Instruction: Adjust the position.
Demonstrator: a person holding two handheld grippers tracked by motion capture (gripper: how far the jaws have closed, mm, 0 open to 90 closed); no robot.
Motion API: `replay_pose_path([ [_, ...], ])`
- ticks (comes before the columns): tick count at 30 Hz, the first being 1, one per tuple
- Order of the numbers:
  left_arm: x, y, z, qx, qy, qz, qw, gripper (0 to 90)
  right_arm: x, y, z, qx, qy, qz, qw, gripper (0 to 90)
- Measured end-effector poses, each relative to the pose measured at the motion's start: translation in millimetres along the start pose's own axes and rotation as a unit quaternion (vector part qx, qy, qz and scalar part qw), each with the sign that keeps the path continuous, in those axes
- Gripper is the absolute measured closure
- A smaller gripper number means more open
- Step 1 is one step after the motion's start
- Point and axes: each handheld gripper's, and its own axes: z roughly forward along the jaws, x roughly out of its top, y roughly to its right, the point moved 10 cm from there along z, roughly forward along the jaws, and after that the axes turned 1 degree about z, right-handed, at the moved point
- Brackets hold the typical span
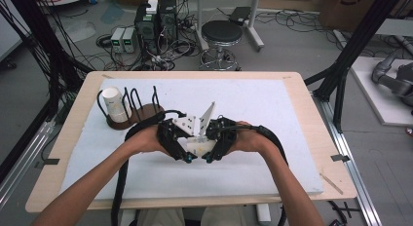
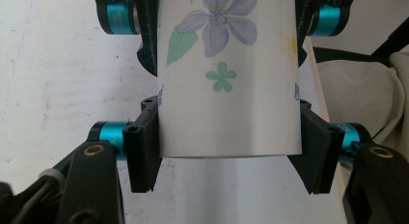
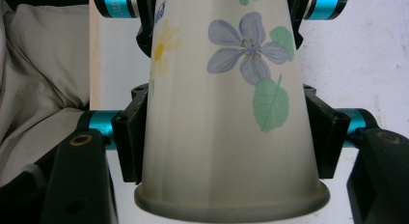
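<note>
Over the white worktop [image 1: 272,109], your left tongs [image 1: 187,159] and right tongs [image 1: 207,159] both pinch one flowered paper cup [image 2: 226,89] held between them.

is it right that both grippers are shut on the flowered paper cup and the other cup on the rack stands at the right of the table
Not quite: the rack with the other cup stands at the left of the table, as the high view shows. The rest holds: the left gripper and the right gripper are both shut on the flowered cup.
</note>
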Motion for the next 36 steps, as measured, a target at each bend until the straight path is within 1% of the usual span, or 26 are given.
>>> replay_pose_path([
  [6, -0.3, 0.2, 0.7, 0.000, -0.002, 0.001, 1.0000, 36.2, -0.3, -0.2, 0.8, 0.001, 0.002, -0.001, 1.0000, 30.7],
  [9, -0.7, 0.2, 0.8, 0.001, -0.002, 0.000, 1.0000, 36.0, -0.4, -0.5, 1.6, 0.003, 0.002, -0.001, 1.0000, 27.0],
  [11, -1.7, -0.5, 0.0, 0.002, -0.004, 0.000, 1.0000, 36.0, 0.0, -0.4, 2.0, 0.003, 0.005, 0.000, 1.0000, 20.9],
  [14, -2.0, -1.3, -1.2, 0.004, -0.002, -0.001, 1.0000, 36.0, 1.4, 0.0, 1.4, 0.003, 0.013, 0.002, 0.9999, 18.4],
  [15, -2.1, -1.3, -1.2, 0.004, -0.002, -0.002, 1.0000, 36.0, 2.1, 0.5, 1.1, 0.002, 0.016, 0.001, 0.9999, 18.4],
  [16, -3.1, -1.7, -1.6, 0.004, -0.007, 0.002, 1.0000, 36.0, 2.2, 0.5, 0.4, 0.001, 0.015, 0.003, 0.9999, 18.3],
  [19, -2.9, -1.4, -0.8, 0.005, -0.005, -0.001, 1.0000, 35.9, 2.9, 1.3, 0.2, 0.000, 0.020, 0.002, 0.9998, 18.1],
  [22, -3.7, -0.7, 0.7, 0.003, -0.007, 0.001, 1.0000, 35.9, 3.4, 1.9, -0.6, -0.002, 0.022, 0.002, 0.9998, 17.1],
  [24, -5.1, 0.3, 3.8, 0.004, -0.008, 0.000, 1.0000, 35.9, 5.5, 1.3, -2.1, -0.001, 0.031, 0.001, 0.9995, 17.1],
  [26, -8.0, 0.4, 7.2, 0.006, -0.011, 0.002, 0.9999, 35.9, 7.4, 1.3, -5.2, -0.001, 0.041, 0.001, 0.9992, 17.1],
  [29, -11.3, 2.7, 11.5, 0.003, -0.009, -0.005, 0.9999, 36.0, 8.7, 2.8, -9.2, -0.004, 0.052, 0.003, 0.9986, 17.1],
  [31, -13.2, 4.0, 13.5, 0.002, -0.011, -0.005, 0.9999, 35.9, 9.3, 4.2, -12.2, -0.010, 0.059, 0.003, 0.9982, 17.1],
  [32, -13.6, 4.4, 13.9, 0.002, -0.010, -0.005, 0.9999, 36.0, 9.8, 3.7, -13.6, -0.008, 0.063, 0.003, 0.9980, 17.1],
  [33, -14.0, 3.4, 13.5, 0.004, -0.012, 0.000, 0.9999, 36.0, 10.7, 4.1, -14.8, -0.008, 0.069, 0.000, 0.9976, 17.1],
  [34, -13.5, 3.8, 13.1, 0.004, -0.008, -0.006, 0.9999, 35.9, 11.6, 5.1, -15.8, -0.009, 0.074, -0.006, 0.9972, 17.1],
  [36, -12.7, 3.8, 12.1, 0.006, -0.001, -0.010, 0.9999, 35.9, 11.5, 6.0, -18.9, -0.014, 0.081, -0.002, 0.9967, 17.0],
])
